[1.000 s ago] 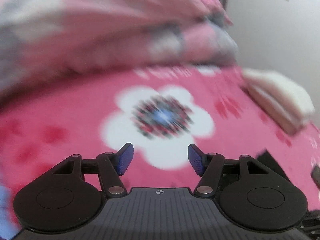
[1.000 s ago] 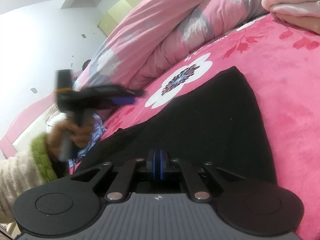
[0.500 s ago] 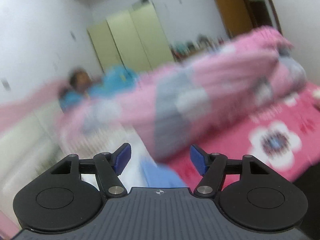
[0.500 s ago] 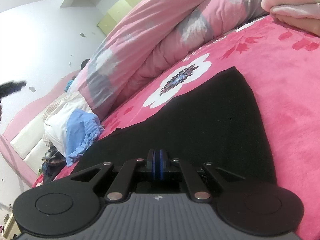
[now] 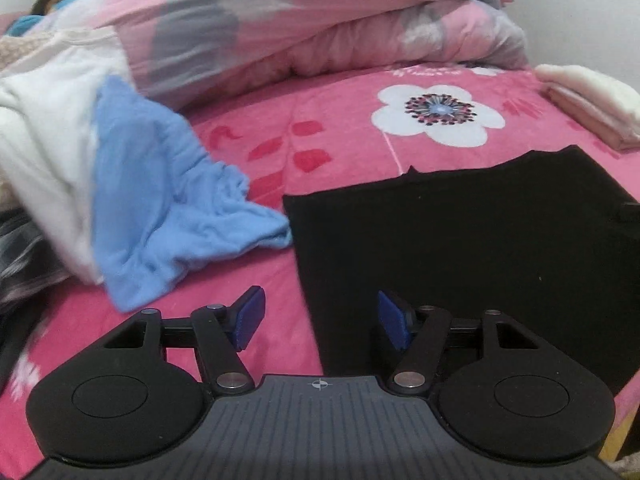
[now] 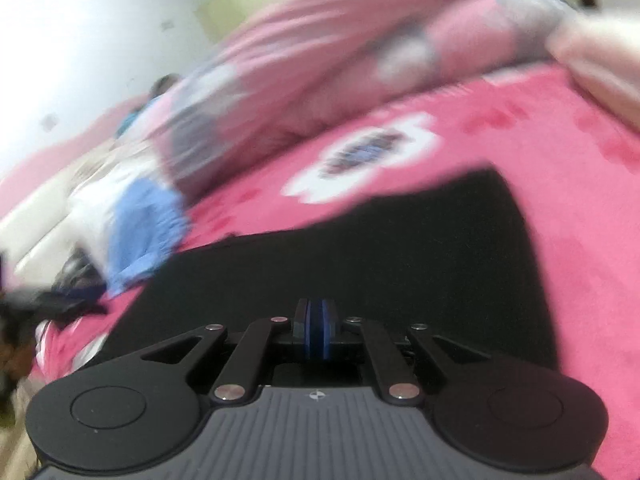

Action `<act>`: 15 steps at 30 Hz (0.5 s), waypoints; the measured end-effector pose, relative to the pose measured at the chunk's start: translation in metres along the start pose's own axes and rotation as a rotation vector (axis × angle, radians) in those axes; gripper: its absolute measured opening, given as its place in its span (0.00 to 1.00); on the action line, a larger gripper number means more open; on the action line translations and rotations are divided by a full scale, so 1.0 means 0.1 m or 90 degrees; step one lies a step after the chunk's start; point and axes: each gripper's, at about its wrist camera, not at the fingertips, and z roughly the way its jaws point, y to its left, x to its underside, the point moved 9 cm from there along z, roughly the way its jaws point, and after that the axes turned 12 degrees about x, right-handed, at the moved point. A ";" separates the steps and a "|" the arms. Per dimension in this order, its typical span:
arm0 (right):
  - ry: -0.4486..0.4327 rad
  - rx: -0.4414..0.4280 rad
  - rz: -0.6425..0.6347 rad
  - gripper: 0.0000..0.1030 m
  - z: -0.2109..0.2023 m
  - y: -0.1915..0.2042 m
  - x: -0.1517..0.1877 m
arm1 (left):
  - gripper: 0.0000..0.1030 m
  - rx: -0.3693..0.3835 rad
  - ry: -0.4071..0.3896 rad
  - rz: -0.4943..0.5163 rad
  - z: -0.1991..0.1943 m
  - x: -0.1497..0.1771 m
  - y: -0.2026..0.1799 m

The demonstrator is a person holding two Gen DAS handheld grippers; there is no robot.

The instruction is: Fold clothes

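Note:
A black garment (image 5: 460, 240) lies spread flat on the pink flowered bedsheet (image 5: 340, 140). My left gripper (image 5: 318, 308) hovers over the garment's left edge, its jaws apart and closing a little. Nothing is pressed between its blue pads (image 5: 250, 314). In the blurred right wrist view, my right gripper (image 6: 316, 316) is low over the near side of the same black garment (image 6: 360, 248). Its pads stand together and are just beginning to open, and I see no cloth pinched between them.
A crumpled light blue cloth (image 5: 160, 200) and a white one (image 5: 44, 132) lie left of the garment, with dark clothes (image 5: 20, 248) at the left edge. A bunched pink duvet (image 5: 320, 20) fills the back. A folded cream blanket (image 5: 592, 100) sits far right. A person (image 5: 48, 0) lies far left.
The left gripper swung from facing the duvet and wardrobe down to the black garment's left edge. The right gripper lifted and rolled, blurring its view. Its pads stayed together.

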 end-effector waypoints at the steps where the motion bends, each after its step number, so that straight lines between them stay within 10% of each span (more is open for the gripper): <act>1: 0.000 -0.029 -0.027 0.05 -0.01 0.26 -0.01 | 0.61 0.007 0.001 0.009 0.05 -0.01 0.01; 7: 0.067 -0.158 -0.235 0.05 0.38 1.77 0.37 | 0.62 0.041 0.027 0.053 0.38 0.13 0.04; 15: 0.087 -0.168 -0.444 0.06 0.53 2.43 1.10 | 0.65 0.128 0.011 -0.020 0.44 0.18 0.23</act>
